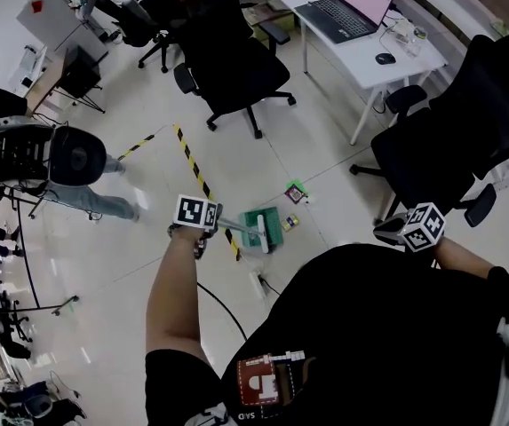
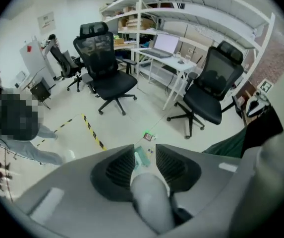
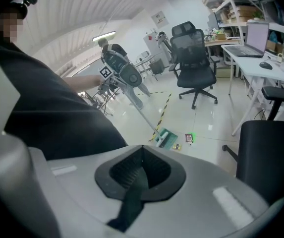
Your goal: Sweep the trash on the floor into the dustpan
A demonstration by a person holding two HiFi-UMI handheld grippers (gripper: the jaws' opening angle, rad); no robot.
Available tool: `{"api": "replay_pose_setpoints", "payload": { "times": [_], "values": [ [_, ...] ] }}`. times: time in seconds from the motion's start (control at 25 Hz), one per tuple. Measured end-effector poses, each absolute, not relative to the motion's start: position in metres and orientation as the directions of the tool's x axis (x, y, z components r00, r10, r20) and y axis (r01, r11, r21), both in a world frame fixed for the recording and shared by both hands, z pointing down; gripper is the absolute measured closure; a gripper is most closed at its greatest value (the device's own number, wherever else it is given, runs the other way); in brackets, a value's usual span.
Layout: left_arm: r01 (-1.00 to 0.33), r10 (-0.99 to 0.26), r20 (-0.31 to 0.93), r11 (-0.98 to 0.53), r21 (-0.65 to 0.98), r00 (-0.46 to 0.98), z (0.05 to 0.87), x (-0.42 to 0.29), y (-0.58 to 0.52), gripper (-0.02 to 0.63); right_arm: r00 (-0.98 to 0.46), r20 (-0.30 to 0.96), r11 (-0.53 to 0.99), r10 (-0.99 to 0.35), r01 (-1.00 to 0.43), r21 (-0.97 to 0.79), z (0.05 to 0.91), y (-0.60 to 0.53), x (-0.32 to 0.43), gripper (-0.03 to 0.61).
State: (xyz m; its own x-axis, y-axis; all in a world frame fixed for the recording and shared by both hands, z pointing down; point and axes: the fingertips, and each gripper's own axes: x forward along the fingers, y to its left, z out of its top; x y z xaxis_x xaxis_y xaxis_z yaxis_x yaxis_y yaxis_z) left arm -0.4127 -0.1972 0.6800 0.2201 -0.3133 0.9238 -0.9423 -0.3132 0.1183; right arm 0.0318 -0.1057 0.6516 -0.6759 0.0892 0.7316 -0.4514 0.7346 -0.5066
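Observation:
My left gripper (image 1: 211, 222) is shut on the pale broom handle (image 2: 149, 195), which runs down to the green broom head (image 1: 261, 229) on the floor. The left gripper (image 2: 144, 166) view shows the handle pinched between its ribbed pads. A small yellow scrap (image 1: 290, 224) lies just right of the broom head, and a dark packet with a green spot (image 1: 295, 193) lies farther off. My right gripper (image 1: 394, 229) hangs at the right, and in the right gripper (image 3: 141, 171) view it is shut on a thin dark handle (image 3: 131, 198). What that handle belongs to is hidden below. No dustpan shows.
Yellow-black tape (image 1: 202, 183) crosses the floor beside the broom. Black office chairs (image 1: 227, 60) (image 1: 449, 140) stand behind and to the right, by a white desk (image 1: 365, 47) with a laptop. A person (image 1: 54, 162) stands at the left. A cable (image 1: 223, 304) lies near my feet.

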Motion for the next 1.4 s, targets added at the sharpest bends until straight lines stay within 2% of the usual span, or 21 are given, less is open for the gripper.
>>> {"api": "replay_pose_setpoints", "payload": {
  "times": [0.36, 0.6, 0.88, 1.04, 1.16, 1.32, 1.4],
  "values": [
    [-0.943, -0.392, 0.875, -0.279, 0.182, 0.285, 0.662, -0.400, -0.207, 0.472, -0.671, 0.735, 0.747, 0.099, -0.437, -0.500, 0.651, -0.107, 0.023, 0.584],
    [-0.915, -0.442, 0.802, -0.218, 0.339, 0.403, 0.660, -0.372, -0.222, 0.472, -0.661, 0.744, 0.736, 0.096, -0.456, -0.501, 0.651, -0.106, 0.028, 0.584],
    [-0.812, -0.471, 0.670, -0.221, 0.540, 0.573, 0.670, -0.305, -0.236, 0.472, -0.657, 0.749, 0.723, 0.081, -0.479, -0.498, 0.649, -0.104, 0.038, 0.584],
    [-0.758, -0.458, 0.617, -0.250, 0.602, 0.640, 0.677, -0.276, -0.238, 0.472, -0.651, 0.755, 0.714, 0.076, -0.493, -0.497, 0.649, -0.101, 0.047, 0.584],
    [-0.800, -0.407, 0.689, -0.268, 0.537, 0.599, 0.711, -0.272, -0.226, 0.472, -0.647, 0.759, 0.709, 0.073, -0.502, -0.496, 0.650, -0.100, 0.053, 0.584],
    [-0.900, -0.307, 0.856, -0.274, 0.339, 0.416, 0.779, -0.308, -0.186, 0.471, -0.644, 0.761, 0.702, 0.071, -0.510, -0.497, 0.649, -0.099, 0.057, 0.584],
    [-0.925, -0.277, 0.897, -0.263, 0.273, 0.343, 0.787, -0.335, -0.173, 0.469, -0.644, 0.761, 0.701, 0.075, -0.509, -0.500, 0.650, -0.099, 0.059, 0.584]
  ]
}}
